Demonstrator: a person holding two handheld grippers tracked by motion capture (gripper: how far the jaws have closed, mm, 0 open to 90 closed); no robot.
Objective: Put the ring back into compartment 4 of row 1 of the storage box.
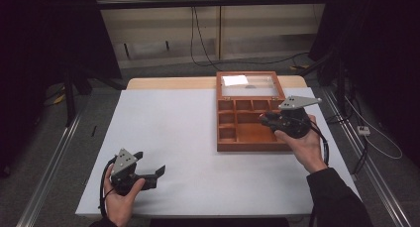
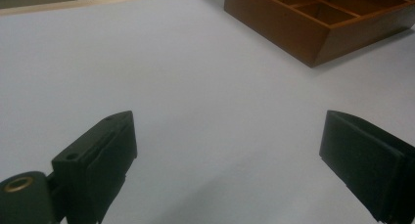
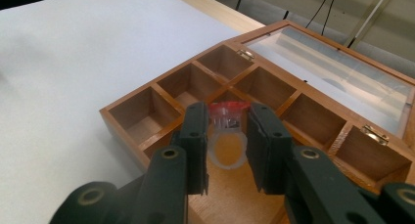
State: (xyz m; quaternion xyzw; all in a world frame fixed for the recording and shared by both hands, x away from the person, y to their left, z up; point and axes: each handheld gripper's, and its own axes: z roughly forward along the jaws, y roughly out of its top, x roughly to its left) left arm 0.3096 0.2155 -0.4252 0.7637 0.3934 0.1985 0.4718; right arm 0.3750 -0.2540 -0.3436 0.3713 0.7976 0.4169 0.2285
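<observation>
A wooden box with several compartments and an open glass lid sits at the table's right. My right gripper hovers over the box's large compartment, shut on a clear plastic ring with a red top. In the high view the right gripper is over the box's right side, held by a hand. My left gripper rests near the table's front left, open with nothing between its fingers. The box's corner lies beyond it in the left gripper view.
The white table has free room across its left and middle. A wooden edge strip runs along the back. Cables lie on the floor behind and to the right of the table.
</observation>
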